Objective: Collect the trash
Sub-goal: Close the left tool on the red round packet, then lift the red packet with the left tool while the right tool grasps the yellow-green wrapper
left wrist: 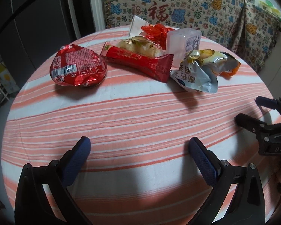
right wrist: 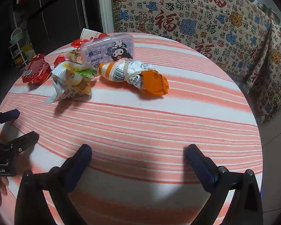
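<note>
Wrappers lie on the far part of a round table with a striped cloth [left wrist: 133, 116]. A crumpled red foil bag [left wrist: 77, 66] sits far left, a long red wrapper [left wrist: 138, 61] beside it, a silver-and-yellow snack bag [left wrist: 200, 69] to the right. In the right wrist view that snack bag [right wrist: 73, 78] lies left of an orange-and-white packet [right wrist: 134, 75] bound with a rubber band. My left gripper [left wrist: 139, 142] is open over bare cloth, well short of the wrappers. My right gripper [right wrist: 137, 149] is open too, nothing between its fingers.
A clear plastic box with a cartoon label [right wrist: 107, 48] stands behind the wrappers, with red foil pieces [left wrist: 155, 31] and a white paper [left wrist: 136, 24] behind. A patterned throw [right wrist: 206, 24] covers a sofa behind the table. Dark cabinets [left wrist: 33, 22] stand at the left.
</note>
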Demonstrator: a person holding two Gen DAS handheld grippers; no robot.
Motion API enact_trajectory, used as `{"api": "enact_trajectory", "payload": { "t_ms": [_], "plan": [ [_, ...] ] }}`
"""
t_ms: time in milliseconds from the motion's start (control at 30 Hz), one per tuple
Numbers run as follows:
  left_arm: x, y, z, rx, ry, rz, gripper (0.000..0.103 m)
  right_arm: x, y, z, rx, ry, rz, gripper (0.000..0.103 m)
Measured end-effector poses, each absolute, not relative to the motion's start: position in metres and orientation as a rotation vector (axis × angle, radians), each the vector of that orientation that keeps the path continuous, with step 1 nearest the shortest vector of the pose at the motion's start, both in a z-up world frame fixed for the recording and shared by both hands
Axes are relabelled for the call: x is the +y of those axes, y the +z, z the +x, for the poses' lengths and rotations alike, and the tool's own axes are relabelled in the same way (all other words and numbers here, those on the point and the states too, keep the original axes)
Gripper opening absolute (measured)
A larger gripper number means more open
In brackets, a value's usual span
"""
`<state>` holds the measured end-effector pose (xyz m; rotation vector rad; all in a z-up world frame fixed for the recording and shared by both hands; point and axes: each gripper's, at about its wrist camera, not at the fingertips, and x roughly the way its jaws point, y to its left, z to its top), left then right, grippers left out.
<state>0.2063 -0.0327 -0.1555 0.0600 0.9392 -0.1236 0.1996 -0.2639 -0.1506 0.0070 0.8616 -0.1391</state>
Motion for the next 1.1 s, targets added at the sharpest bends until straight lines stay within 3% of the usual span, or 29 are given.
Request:
{"api": "enact_trajectory", "payload": {
  "t_ms": [300,600,667,700,733,967,1033,1100],
  "plan": [
    [0.036,-0.128,0.196,0.832,-0.058,-0.097,0.102,-0.264,-0.151,0.199,0.857,-0.149,0.011,0.103],
    [0.087,-0.113,0.278,0.855,-0.096,-0.242,0.101,-0.264,-0.151,0.199,0.855,-0.151,0.011,0.103],
    [0.083,-0.119,0.291,0.884,-0.13,-0.261,0.085,-0.264,-0.151,0.199,0.854,-0.152,0.01,0.103],
    [0.081,-0.123,0.294,0.899,-0.154,-0.27,0.057,-0.264,-0.151,0.199,0.854,-0.152,0.01,0.103],
    [0.077,-0.127,0.294,0.913,-0.17,-0.271,0.04,-0.263,-0.151,0.198,0.854,-0.152,0.01,0.103],
    [0.08,-0.125,0.268,0.843,-0.217,-0.338,0.027,-0.263,-0.152,0.198,0.852,-0.152,0.011,0.103],
    [0.08,-0.118,0.26,0.829,-0.252,-0.352,0.018,-0.264,-0.152,0.197,0.847,-0.147,0.018,0.103],
    [0.075,-0.111,0.25,0.819,-0.245,-0.303,0.017,-0.267,-0.149,0.194,0.832,-0.117,0.048,0.102]
  ]
}}
